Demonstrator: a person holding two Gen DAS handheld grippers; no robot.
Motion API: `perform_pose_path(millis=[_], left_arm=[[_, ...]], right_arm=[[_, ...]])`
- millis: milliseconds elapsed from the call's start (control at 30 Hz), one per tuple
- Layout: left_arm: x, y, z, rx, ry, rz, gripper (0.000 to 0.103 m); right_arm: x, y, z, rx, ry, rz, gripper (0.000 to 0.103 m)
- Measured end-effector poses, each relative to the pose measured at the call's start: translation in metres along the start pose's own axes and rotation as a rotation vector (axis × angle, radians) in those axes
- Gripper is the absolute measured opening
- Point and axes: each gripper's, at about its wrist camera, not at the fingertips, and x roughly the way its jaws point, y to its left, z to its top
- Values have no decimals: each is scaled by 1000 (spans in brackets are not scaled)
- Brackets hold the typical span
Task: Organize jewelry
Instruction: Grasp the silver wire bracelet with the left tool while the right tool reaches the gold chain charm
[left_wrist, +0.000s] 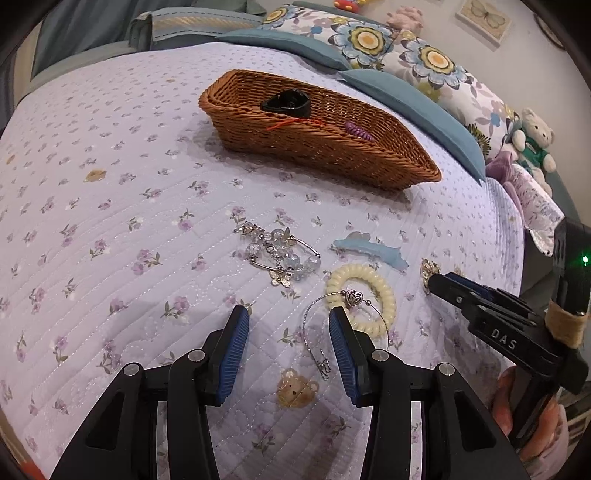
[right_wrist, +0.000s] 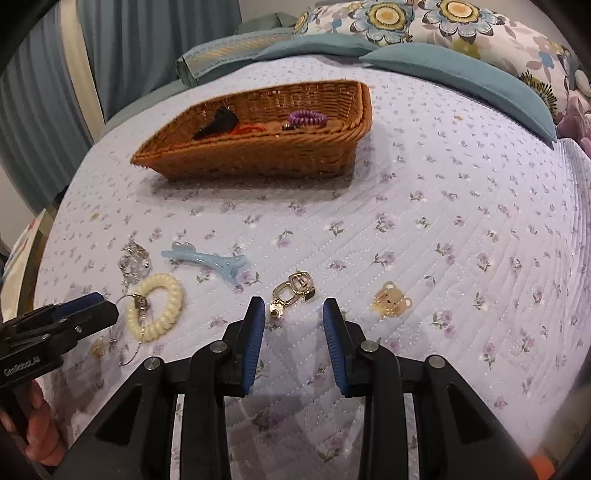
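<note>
- Both hand-held grippers hover low over the bed: the left hand-held gripper (left_wrist: 289, 328) has its blue ribbed fingers (left_wrist: 232, 354) spread wide with nothing between them, and the right hand-held gripper (right_wrist: 294, 314) is likewise spread and pinching nothing.
- Just ahead of the left one lies a thin silver wire bangle (left_wrist: 314, 325) with a small heart bead (left_wrist: 351, 296); its loop overlaps a cream spiral hair tie (left_wrist: 380, 295), and its right-hand finger sits over the bangle's wire.
- Directly before the right one, between its fingertips and a little beyond, sits a gold-coloured piece of linked square frames (right_wrist: 293, 290) with a small dark stone at one end.
- Beyond the cream tie, a pale blue translucent hair clip (left_wrist: 373, 249) lies flat, and to its left a tangle of clear glass beads with small metal butterflies (left_wrist: 277, 251).
- Farther back stands a brown wicker basket (left_wrist: 332, 155), oblong and shallow; inside it are a glossy black piece (left_wrist: 286, 103), a red cord (left_wrist: 291, 122) and a purple spiral hair tie (right_wrist: 307, 119).
- All of it rests on a lilac quilted bedspread (left_wrist: 110, 166) printed with small purple flowers and little bear motifs (left_wrist: 295, 391).
- Teal pillows (left_wrist: 417, 107) and large-flowered cushions (left_wrist: 432, 59) line the far edge, with a white teddy bear in green (left_wrist: 535, 140) at the right.
</note>
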Motion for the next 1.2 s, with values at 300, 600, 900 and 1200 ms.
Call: perform_pose_path(millis=[300,600,900,1200], left_arm=[[10,-8,5,43,11,48,40],[20,-27,7,145,30,93,28],[10,-28,4,151,-14,71,2],[-19,-1,7,8,-116,-21,2]], right_arm=[[13,6,12,-20,36,-29,35],[25,20,14,-77,53,-106,35],[26,26,14,-115,43,-102,19],[-3,27,6,-121,-74,11,19]])
